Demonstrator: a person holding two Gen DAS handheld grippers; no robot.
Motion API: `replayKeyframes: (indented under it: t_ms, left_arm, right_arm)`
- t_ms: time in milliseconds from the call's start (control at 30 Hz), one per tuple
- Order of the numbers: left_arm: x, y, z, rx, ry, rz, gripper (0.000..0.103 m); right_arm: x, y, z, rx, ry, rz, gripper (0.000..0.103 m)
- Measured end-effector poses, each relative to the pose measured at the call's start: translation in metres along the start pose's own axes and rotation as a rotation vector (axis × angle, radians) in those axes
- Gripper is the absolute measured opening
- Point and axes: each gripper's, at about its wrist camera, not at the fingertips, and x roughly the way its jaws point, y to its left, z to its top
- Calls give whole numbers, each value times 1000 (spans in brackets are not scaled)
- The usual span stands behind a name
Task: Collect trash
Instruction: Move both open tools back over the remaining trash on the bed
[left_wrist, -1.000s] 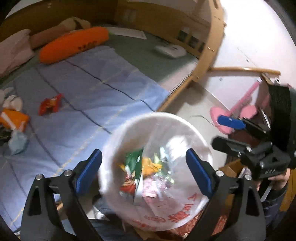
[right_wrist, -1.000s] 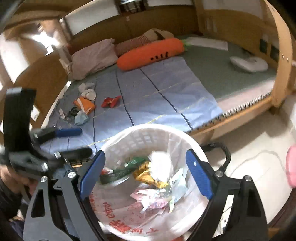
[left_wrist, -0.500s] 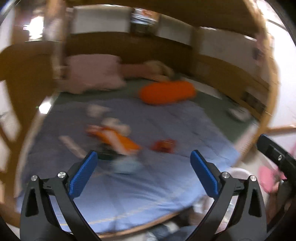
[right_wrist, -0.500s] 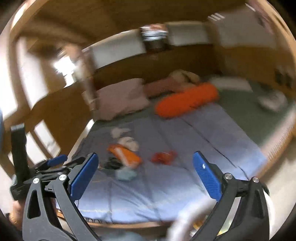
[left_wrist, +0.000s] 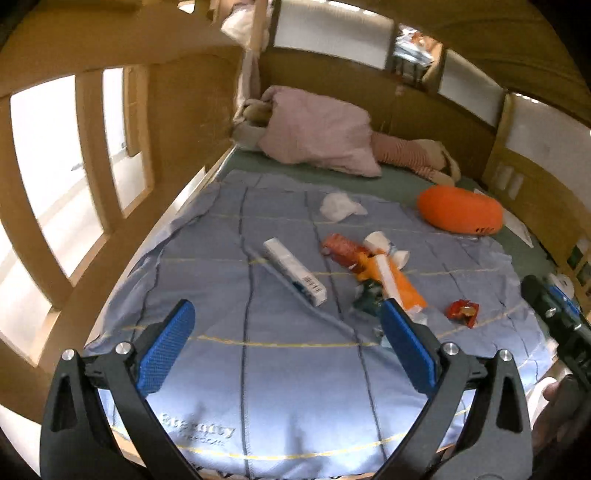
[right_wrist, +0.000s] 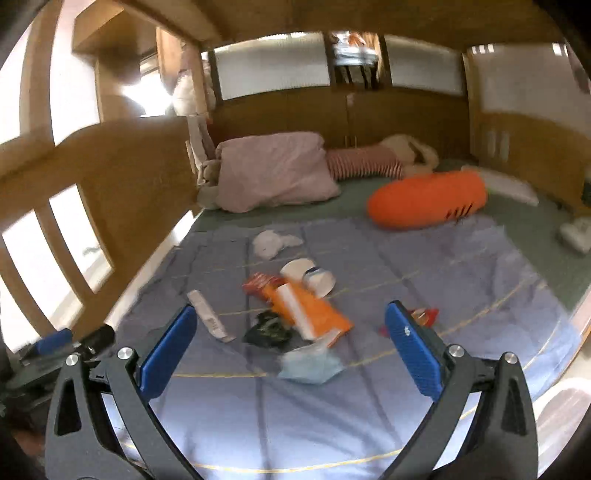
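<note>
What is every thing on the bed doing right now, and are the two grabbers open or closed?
left gripper: open, empty, above the blanket
right gripper: open, empty
white box: lying flat
orange packet: lying flat
tissue: crumpled
red wrapper: crumpled, apart from the pile
blue mask: crumpled
carrot pillow: lying on its side

1. A crumpled white tissue (left_wrist: 341, 206) lies farthest up the blue blanket (left_wrist: 295, 369), apart from the rest.
2. A long white box (left_wrist: 294, 270) with a barcode lies flat, angled across the blanket.
3. An orange packet (right_wrist: 308, 308) lies flat in the middle, with a red wrapper (right_wrist: 258, 282) touching its far end.
4. Two white cups (right_wrist: 310, 277) lie tipped over beside it.
5. A dark green wrapper (right_wrist: 267, 328) sits crumpled against the packet's near side.
6. A pale blue item (right_wrist: 310, 363), perhaps a face mask, lies nearest.
7. A small red wrapper (left_wrist: 463, 311) lies alone to the right.
</note>
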Motion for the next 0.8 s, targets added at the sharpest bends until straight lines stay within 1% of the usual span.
replayKeyframes:
  t_ms: [67,133,267,400,533,800]
  left_arm:
    - [-2,-9,-1,45,-29,-8,100]
    - [0,-16,-4,72,-32,-3,100]
    - [7,-13,-6,46,5,-11,100]
    - [11,-8,-7,19,19,7,100]
    - [13,-3,-7,-24,32,3,100]
    - [14,-10,-10,-22,49,-9,100]
  right_arm:
    - [7,1,-2,-11,31,-8,100]
    - [10,0,-2,3,50,4,100]
    - [8,0,0,5,26,3,100]
    - [9,-3,0,17,45,11,100]
    - [8,-3,0,15,40,13,100]
    - [6,-3,-2,0,41,-1,100]
